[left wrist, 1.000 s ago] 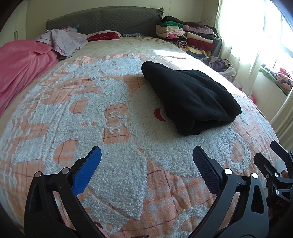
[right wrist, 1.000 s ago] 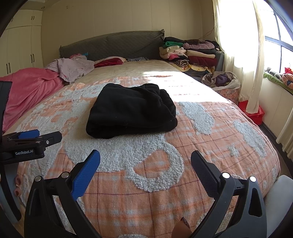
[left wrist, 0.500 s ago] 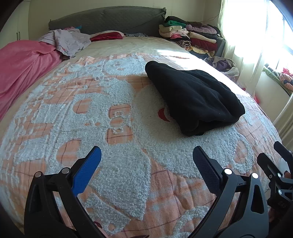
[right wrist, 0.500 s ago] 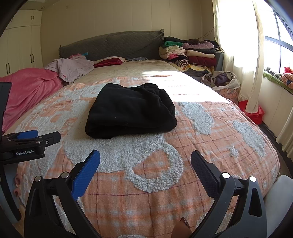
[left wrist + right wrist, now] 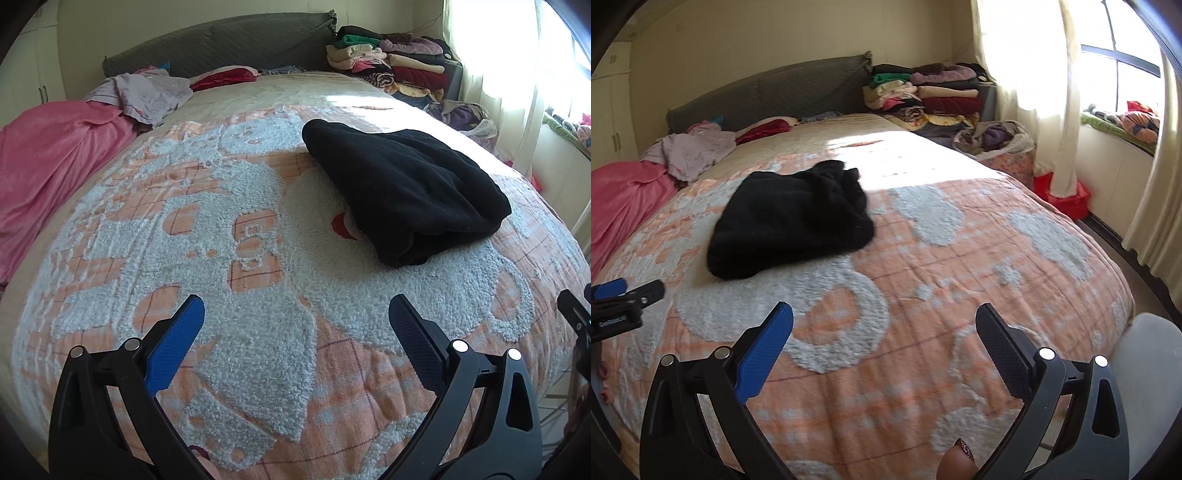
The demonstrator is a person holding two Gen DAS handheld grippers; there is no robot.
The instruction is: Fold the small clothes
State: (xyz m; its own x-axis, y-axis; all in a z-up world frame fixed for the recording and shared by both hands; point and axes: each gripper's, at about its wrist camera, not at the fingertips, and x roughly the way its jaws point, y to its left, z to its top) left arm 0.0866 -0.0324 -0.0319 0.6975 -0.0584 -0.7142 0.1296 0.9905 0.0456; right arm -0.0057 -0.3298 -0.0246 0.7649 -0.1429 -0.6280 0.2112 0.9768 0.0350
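Two grippers hang empty over the near end of the bed (image 5: 110,266), jaws spread wide: the left gripper (image 5: 295,314) and the right gripper (image 5: 884,321). The black garment (image 5: 402,192) lies folded mid-bed, far of both and touched by neither. It sits ahead-right of the left, ahead-left of the right, its long axis running near-right to far-left. Neither looks clearly nearer.
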